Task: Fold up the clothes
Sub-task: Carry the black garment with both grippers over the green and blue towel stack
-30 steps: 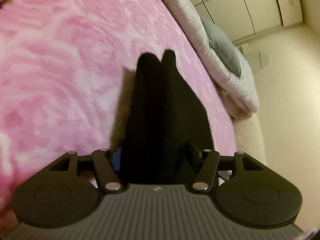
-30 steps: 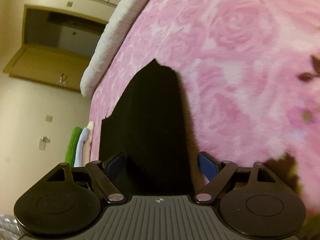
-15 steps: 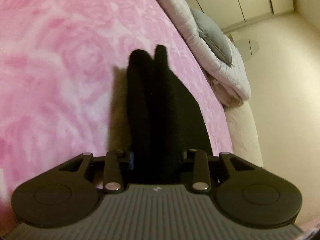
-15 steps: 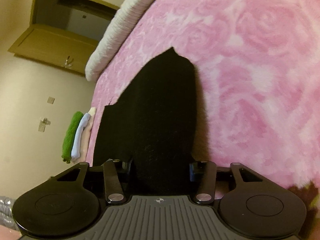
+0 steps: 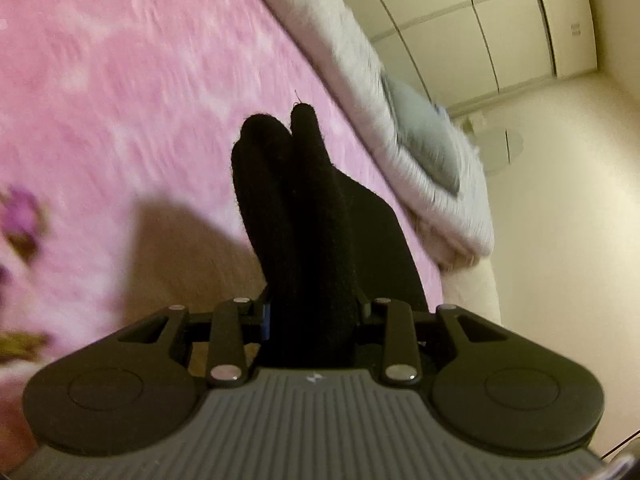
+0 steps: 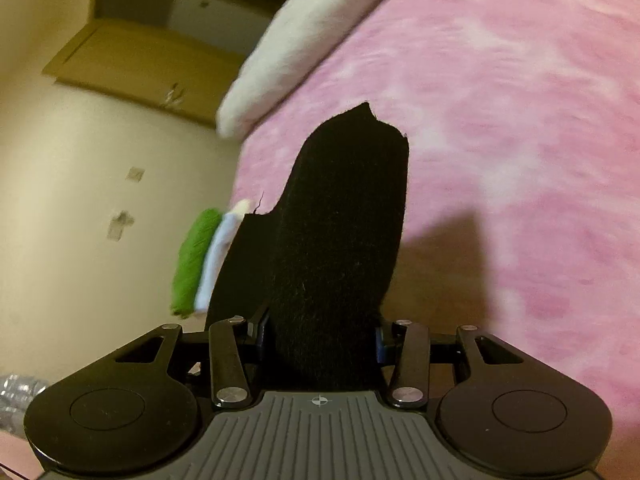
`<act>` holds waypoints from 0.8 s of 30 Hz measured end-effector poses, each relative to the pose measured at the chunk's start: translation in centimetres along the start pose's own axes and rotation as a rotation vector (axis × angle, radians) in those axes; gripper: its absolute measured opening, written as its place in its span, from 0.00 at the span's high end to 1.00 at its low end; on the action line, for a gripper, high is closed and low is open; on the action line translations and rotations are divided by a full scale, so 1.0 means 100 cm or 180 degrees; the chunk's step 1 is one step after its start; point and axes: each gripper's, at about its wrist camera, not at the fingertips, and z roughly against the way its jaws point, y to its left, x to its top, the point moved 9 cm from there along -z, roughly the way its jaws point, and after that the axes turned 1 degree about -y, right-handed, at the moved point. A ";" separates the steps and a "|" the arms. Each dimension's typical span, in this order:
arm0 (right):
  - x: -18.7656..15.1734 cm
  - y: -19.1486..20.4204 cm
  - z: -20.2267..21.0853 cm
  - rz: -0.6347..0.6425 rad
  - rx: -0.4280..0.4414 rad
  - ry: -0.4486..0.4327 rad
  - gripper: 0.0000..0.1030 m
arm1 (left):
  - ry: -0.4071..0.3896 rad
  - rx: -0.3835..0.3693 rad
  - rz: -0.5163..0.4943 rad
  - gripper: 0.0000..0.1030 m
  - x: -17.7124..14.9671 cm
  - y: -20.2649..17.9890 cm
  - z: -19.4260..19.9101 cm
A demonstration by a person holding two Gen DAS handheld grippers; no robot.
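The left hand-held gripper point(image 5: 314, 314) is clamped on a black knit garment point(image 5: 304, 216), whose bunched fabric stands up between the fingers in two rounded lobes above the pink rose-patterned bed point(image 5: 120, 80). The right hand-held gripper point(image 6: 320, 338) is likewise clamped on the black knit garment point(image 6: 340, 220), which rises as a broad flap near the bed's edge. A white quilt point(image 5: 420, 152) lies along the bed's far edge. A green, pale-blue and cream stack of folded cloths point(image 6: 204, 256) sits at the bed's side edge, just beside the garment.
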 end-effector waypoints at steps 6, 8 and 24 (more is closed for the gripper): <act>-0.005 0.092 -0.059 0.0087 0.0195 0.0238 0.57 | -0.0302 0.0127 0.0092 0.72 0.060 0.002 0.082; -0.006 0.121 -0.084 0.0099 0.0240 0.0309 0.57 | -0.0380 0.0158 0.0110 0.72 0.083 0.010 0.111; 0.006 0.332 -0.349 -0.0120 0.0399 0.0069 0.57 | -0.0293 0.0405 -0.0166 0.72 0.355 0.130 0.287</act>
